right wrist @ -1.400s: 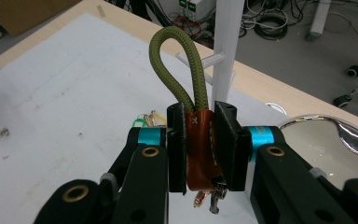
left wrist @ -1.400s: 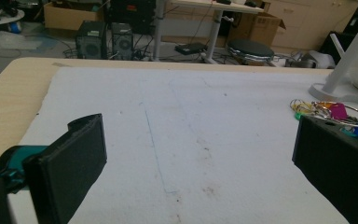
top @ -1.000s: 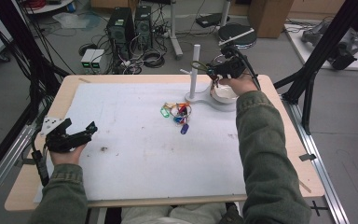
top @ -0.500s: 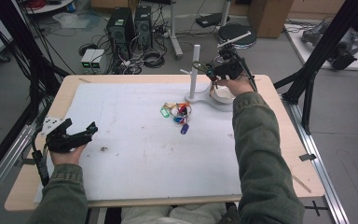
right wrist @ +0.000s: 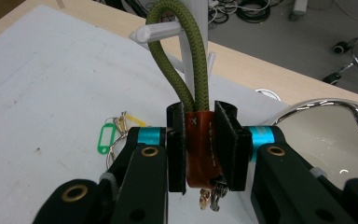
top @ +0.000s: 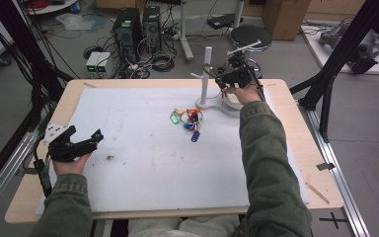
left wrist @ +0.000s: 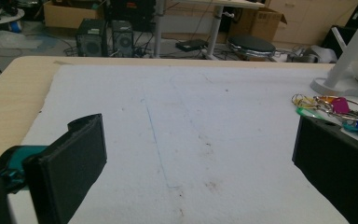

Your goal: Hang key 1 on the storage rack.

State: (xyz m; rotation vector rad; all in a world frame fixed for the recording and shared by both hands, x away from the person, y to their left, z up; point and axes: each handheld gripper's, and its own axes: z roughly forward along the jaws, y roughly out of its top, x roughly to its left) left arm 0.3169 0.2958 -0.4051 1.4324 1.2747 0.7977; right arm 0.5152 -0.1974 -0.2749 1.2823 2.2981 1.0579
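Rope keychain [right wrist: 186, 84] (olive loop) clamped in right tool [right wrist: 200, 149] beside stand [top: 206, 74].

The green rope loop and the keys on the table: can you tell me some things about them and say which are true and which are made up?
1. The right gripper is shut on the rope loop. True.
2. The rope loop hangs over a peg of the white stand. True.
3. The left gripper holds the bunch of keys. False: it is open and holds nothing, far from the keys.
4. The keys hang on the stand. False: they lie on the white mat beside its base.
5. One key tag is green. True.
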